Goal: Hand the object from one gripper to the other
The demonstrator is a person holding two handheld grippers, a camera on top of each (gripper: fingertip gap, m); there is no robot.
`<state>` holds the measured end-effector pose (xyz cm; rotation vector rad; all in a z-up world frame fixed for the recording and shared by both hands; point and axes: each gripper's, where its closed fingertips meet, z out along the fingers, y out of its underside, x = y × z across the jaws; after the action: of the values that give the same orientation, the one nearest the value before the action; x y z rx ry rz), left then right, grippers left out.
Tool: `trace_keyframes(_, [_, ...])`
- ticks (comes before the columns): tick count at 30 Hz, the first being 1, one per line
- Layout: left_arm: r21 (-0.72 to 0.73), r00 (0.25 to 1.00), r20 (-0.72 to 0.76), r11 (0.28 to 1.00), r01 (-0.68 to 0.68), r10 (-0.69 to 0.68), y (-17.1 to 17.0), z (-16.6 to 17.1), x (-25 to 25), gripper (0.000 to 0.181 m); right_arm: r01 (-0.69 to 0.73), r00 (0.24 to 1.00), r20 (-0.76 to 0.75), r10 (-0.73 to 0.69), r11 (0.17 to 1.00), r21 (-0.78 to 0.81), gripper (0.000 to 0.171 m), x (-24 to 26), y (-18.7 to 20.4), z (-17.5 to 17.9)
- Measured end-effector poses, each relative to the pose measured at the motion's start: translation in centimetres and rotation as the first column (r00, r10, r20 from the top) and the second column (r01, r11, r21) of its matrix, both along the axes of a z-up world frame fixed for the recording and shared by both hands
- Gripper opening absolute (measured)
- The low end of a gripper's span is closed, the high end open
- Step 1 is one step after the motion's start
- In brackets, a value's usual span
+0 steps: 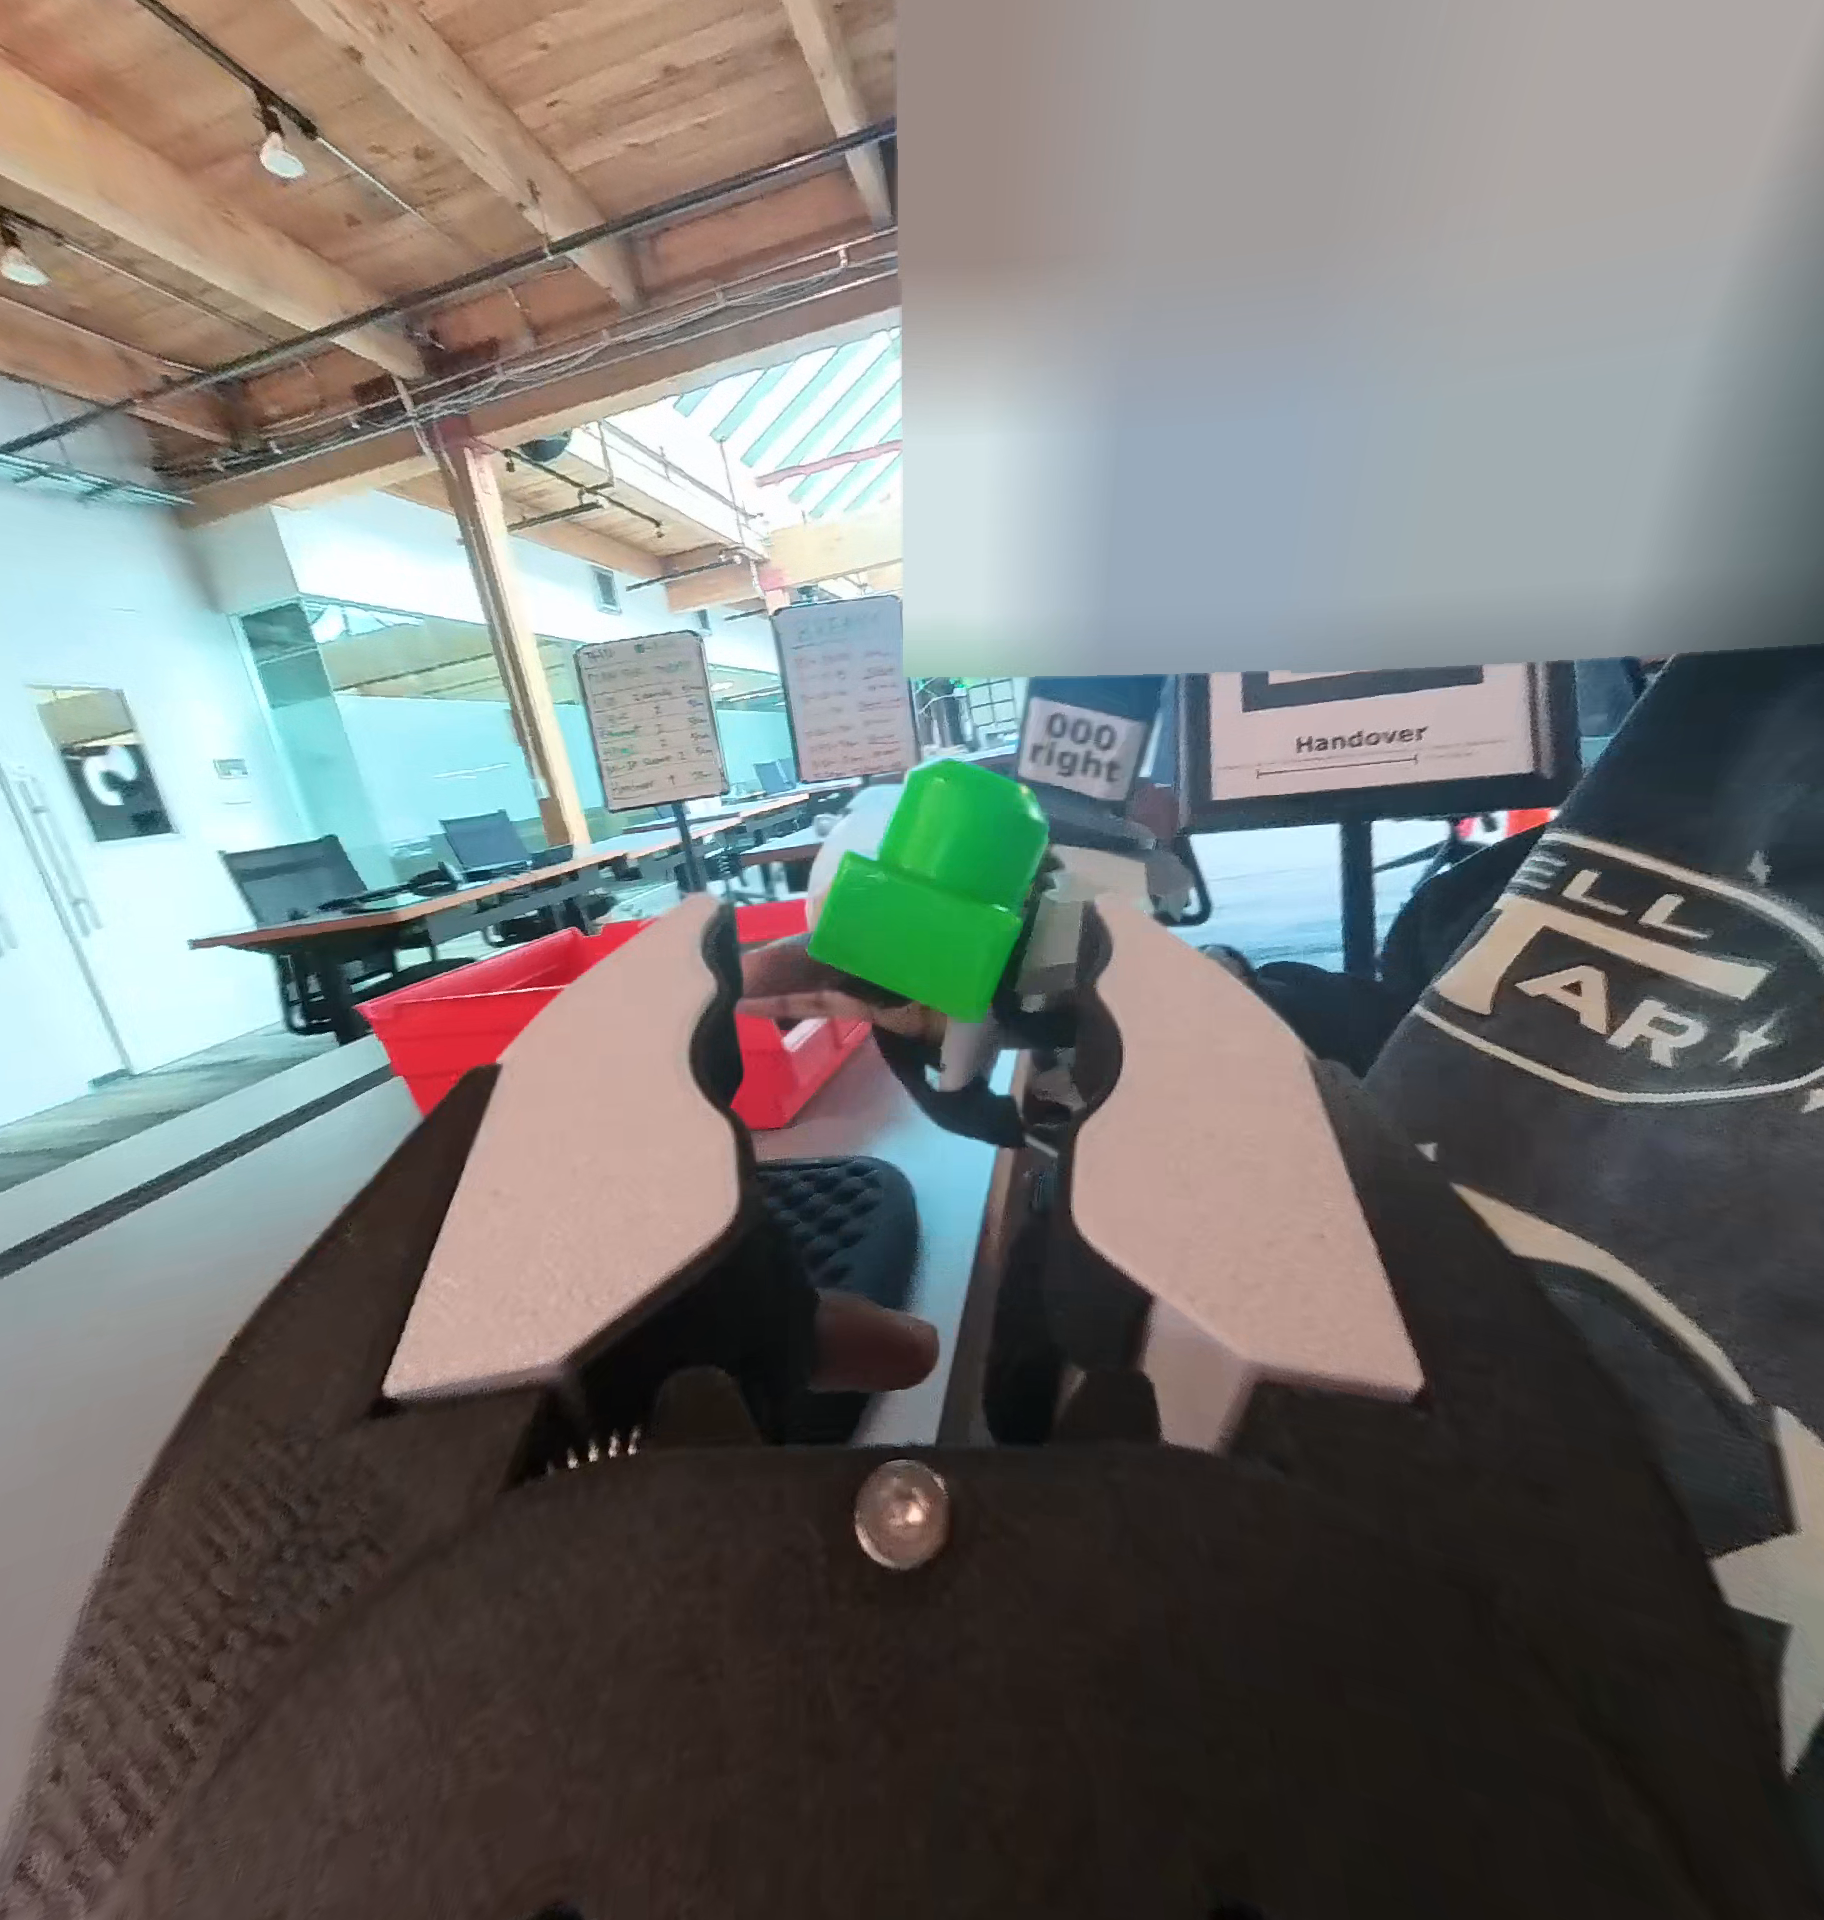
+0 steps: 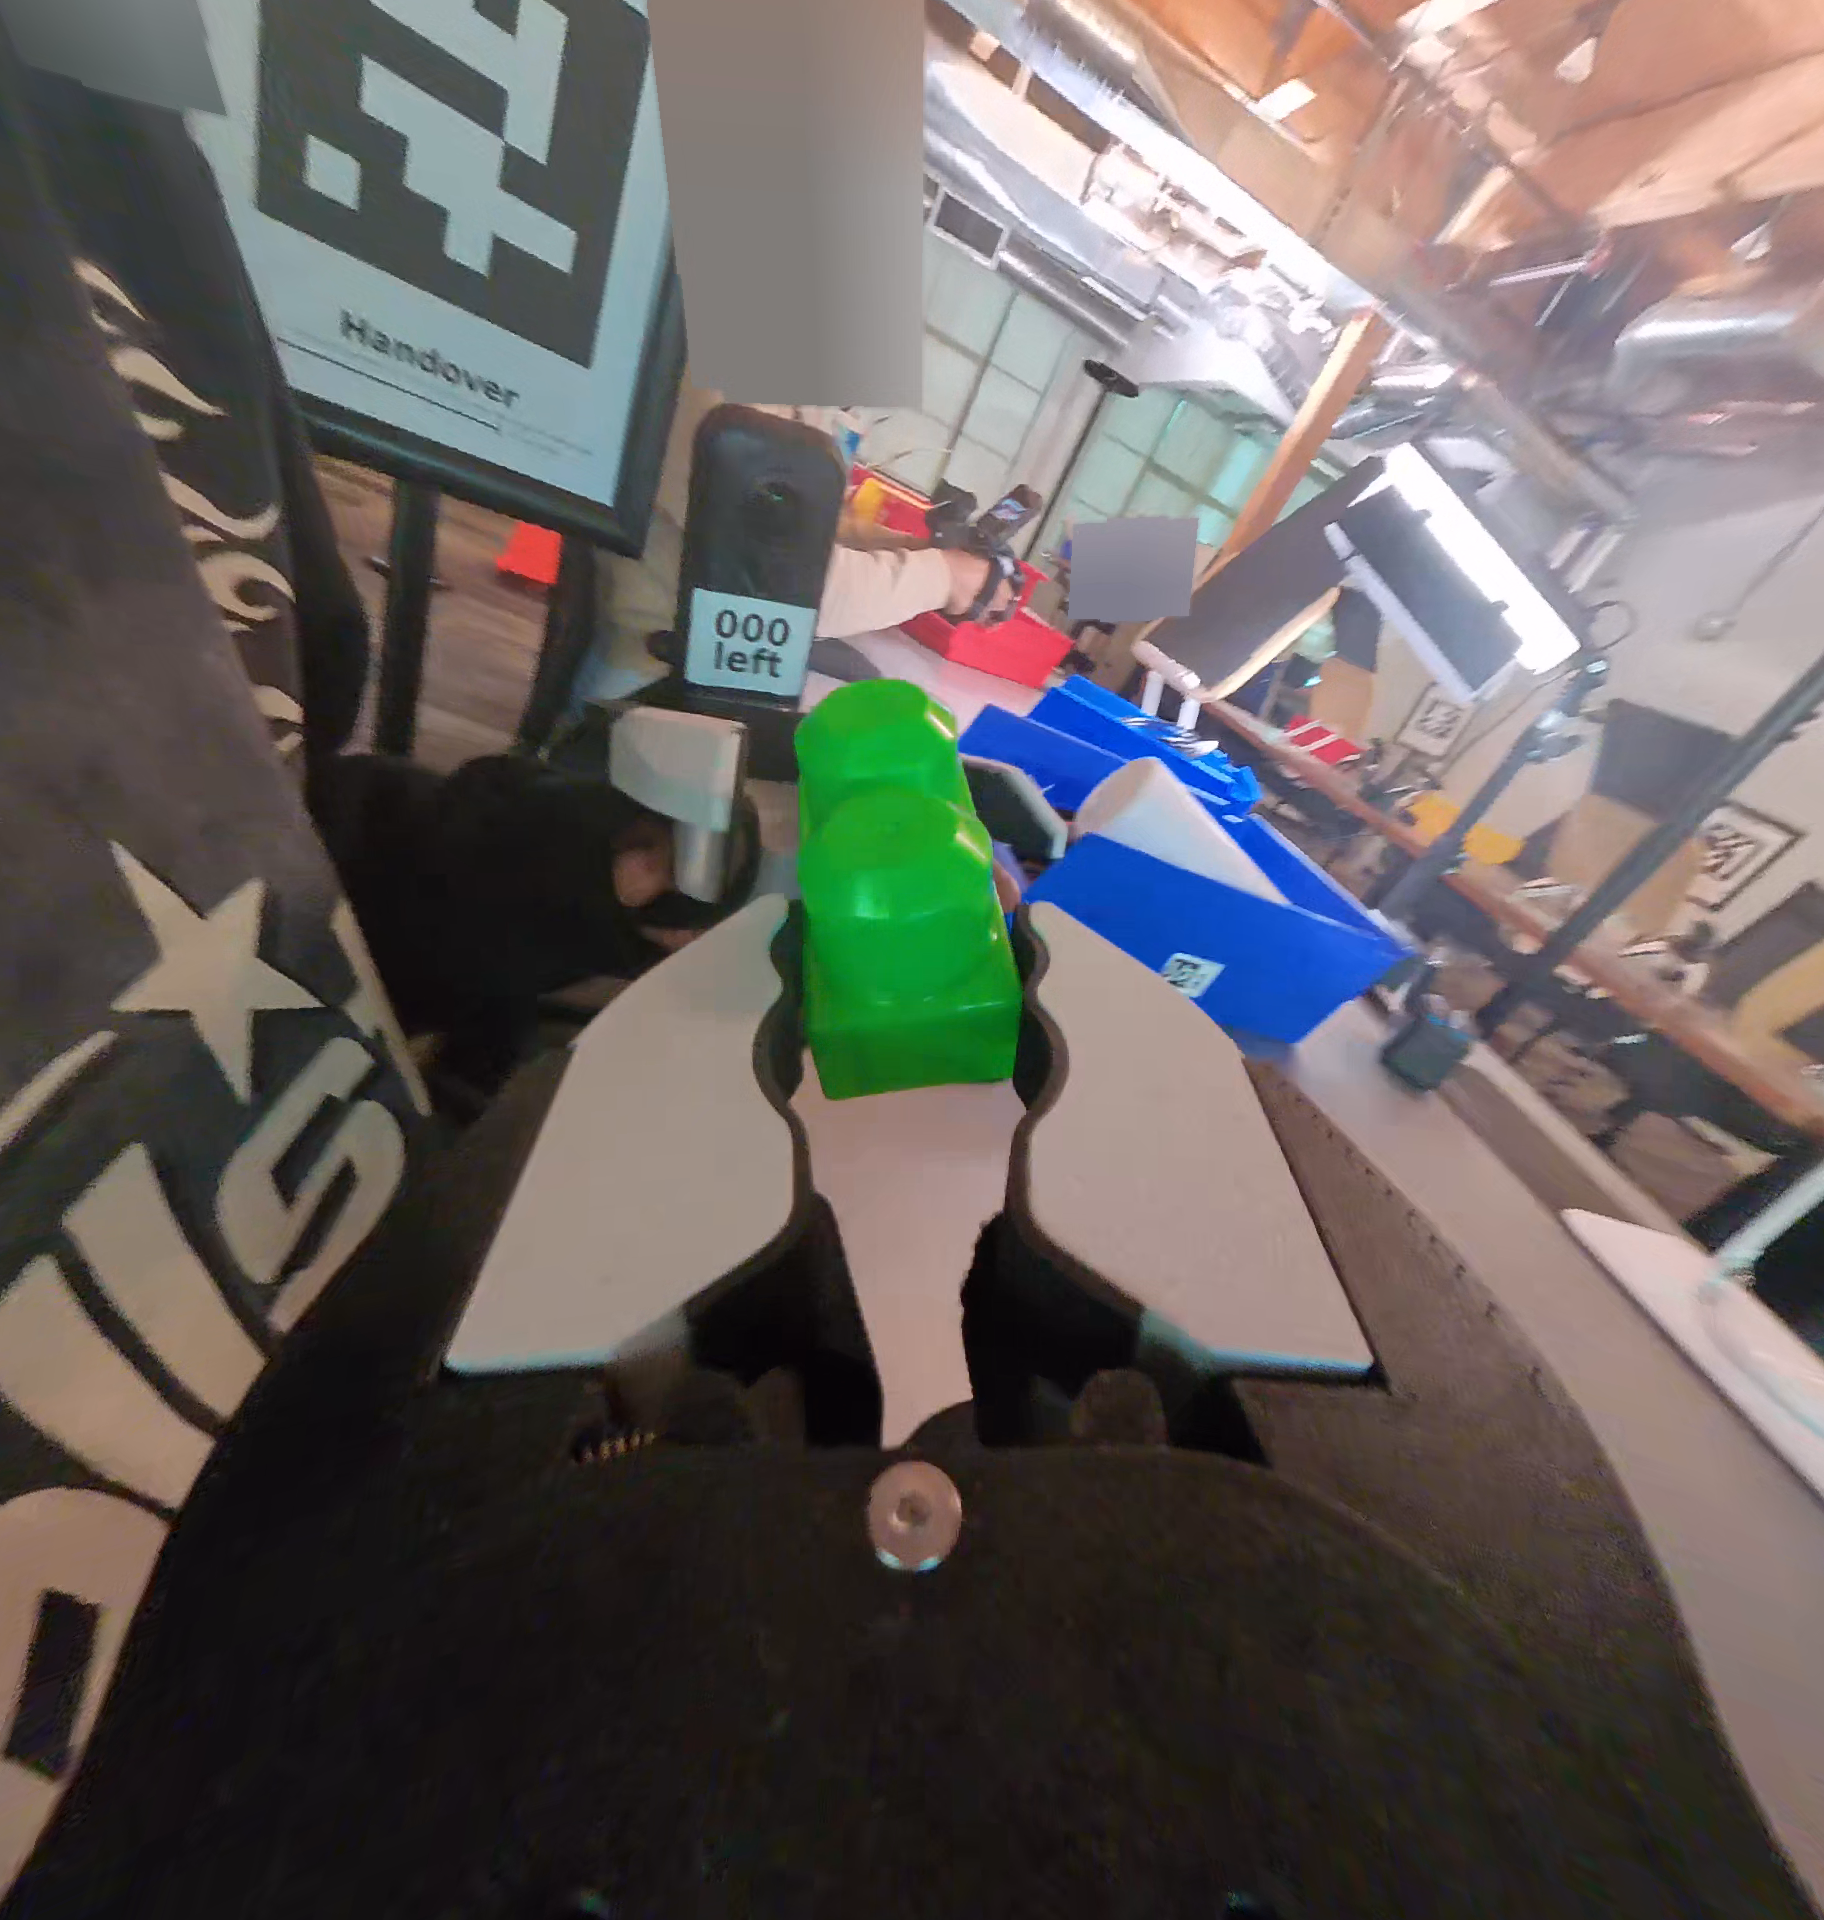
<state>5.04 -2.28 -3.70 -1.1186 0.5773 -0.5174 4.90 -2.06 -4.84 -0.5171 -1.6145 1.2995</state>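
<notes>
Above the white table (image 2: pixel 1334 1101), right gripper (image 2: pixel 903 951) clamps green block (image 2: pixel 903 935); left gripper (image 1: pixel 903 935) gapes, block's base hidden.

Around me: wood-beam ceiling (image 1: pixel 492 145) with track lights (image 1: pixel 282 154), white walls (image 1: pixel 77 582), long desks (image 1: pixel 409 914) with black chairs (image 1: pixel 295 883), red bin (image 1: pixel 492 997), blue bins (image 2: pixel 1199 935), bright light panel (image 2: pixel 1459 561).

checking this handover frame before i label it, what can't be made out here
- Left wrist view: the green block hides the right gripper tips, so their grip cannot be read there.
- Right wrist view: the block covers most of the left gripper; whether its fingers touch the block is unclear.
- Both views: the block's underside faces away.
- Left wrist view: the red bin is partly behind the left gripper; contents unseen.
</notes>
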Motion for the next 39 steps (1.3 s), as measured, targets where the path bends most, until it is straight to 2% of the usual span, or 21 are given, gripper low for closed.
trace_keyframes(3, [-0.006, 0.998, 0.029, 0.999, 0.050, -0.050, -0.3, 0.1, 0.3, 0.053, -0.064, 0.997, 0.047, 0.066, 0.997, -0.052, 0.038, 0.3, -0.7, -0.2])
trace_keyframes(5, [-0.014, 0.996, 0.016, 0.996, 0.086, -0.086, -0.7, -0.1, 0.7, 0.040, -0.066, 0.996, 0.053, 0.069, 0.996, -0.055, 0.038, 0.3, -0.7, -0.3])
trace_keyframes(6, [-0.023, 0.996, 0.012, 0.996, 0.089, -0.088, -0.7, -0.1, 0.7, 0.039, -0.067, 0.996, 0.057, 0.070, 0.997, -0.048, 0.038, 0.3, -0.8, -0.4])
trace_keyframes(9, [-0.062, 0.994, 0.052, 0.993, 0.102, -0.099, -0.5, 0.0, 0.4, 0.039, -0.053, 0.998, -0.035, 0.051, 0.998, -0.033, 0.039, 0.3, -0.6, 0.4])
trace_keyframes(11, [-0.101, 0.973, 0.177, 0.981, 0.169, -0.149, -0.5, 0.7, 0.0, 0.038, -0.008, 0.984, -0.178, 0.012, 1.000, 0.027, 0.059, 0.4, -0.4, 1.3])
trace_keyframes(14, [-0.181, 0.910, 0.364, 0.943, 0.279, -0.199, 0.1, 0.9, -0.7, 0.039, 0.112, 0.944, -0.326, -0.054, 0.981, 0.159, 0.080, 0.5, -0.1, 2.1])
trace_keyframes(16, [-0.217, 0.867, 0.458, 0.922, 0.321, -0.194, 0.7, 0.8, -1.3, 0.038, 0.215, 0.919, -0.386, -0.078, 0.920, 0.328, 0.086, 0.2, -0.1, 1.2])
trace_keyframes(19, [-0.233, 0.808, 0.556, 0.897, 0.376, -0.195, 1.2, 0.6, -1.7, 0.038, 0.430, 0.848, -0.514, -0.126, 0.731, 0.530, 0.086, -0.8, 0.5, 0.5])
trace_keyframes(21, [-0.242, 0.796, 0.571, 0.886, 0.395, -0.199, 1.4, 0.4, -1.5, 0.038, 0.538, 0.799, -0.585, -0.142, 0.602, 0.589, 0.073, -1.4, 1.0, 0.3])
trace_keyframes(22, [-0.248, 0.799, 0.569, 0.887, 0.390, -0.193, 1.5, 0.3, -1.5, 0.038, 0.568, 0.780, -0.608, -0.150, 0.578, 0.586, 0.056, -1.4, 1.1, 0.5])
trace_keyframes(24, [-0.246, 0.807, 0.556, 0.889, 0.386, -0.197, 1.4, 0.4, -1.4, 0.038, 0.558, 0.785, -0.599, -0.158, 0.602, 0.571, 0.050, -1.3, 1.1, 0.6])
trace_keyframes(27, [-0.191, 0.853, 0.474, 0.920, 0.342, -0.219, 0.8, 0.7, -0.9, 0.041, 0.469, 0.838, -0.512, -0.188, 0.729, 0.500, 0.050, -1.0, 1.0, 0.8])
trace_keyframes(29, [-0.124, 0.903, 0.381, 0.956, 0.264, -0.200, 0.2, 1.0, -0.7, 0.054, 0.352, 0.897, -0.404, -0.176, 0.838, 0.416, 0.050, -0.7, 0.7, 0.8])
trace_keyframes(32, [-0.040, 0.966, 0.212, 0.987, 0.157, -0.145, -0.5, 1.0, -0.1, 0.060, 0.128, 0.977, -0.198, -0.084, 0.966, 0.224, 0.050, -0.4, -0.3, 0.3])
trace_keyframes(35, [-0.004, 0.989, 0.106, 0.995, 0.103, -0.102, -0.6, 0.7, 0.5, 0.060, -0.011, 0.992, -0.122, 0.018, 0.998, 0.058, 0.049, 0.1, -1.1, 0.6])
trace_keyframes(39, [0.009, 0.996, 0.039, 0.997, 0.080, -0.080, -0.5, 0.3, 1.1, 0.059, -0.071, 0.996, -0.060, 0.071, 0.997, 0.012, 0.049, 0.4, -1.5, 0.3])
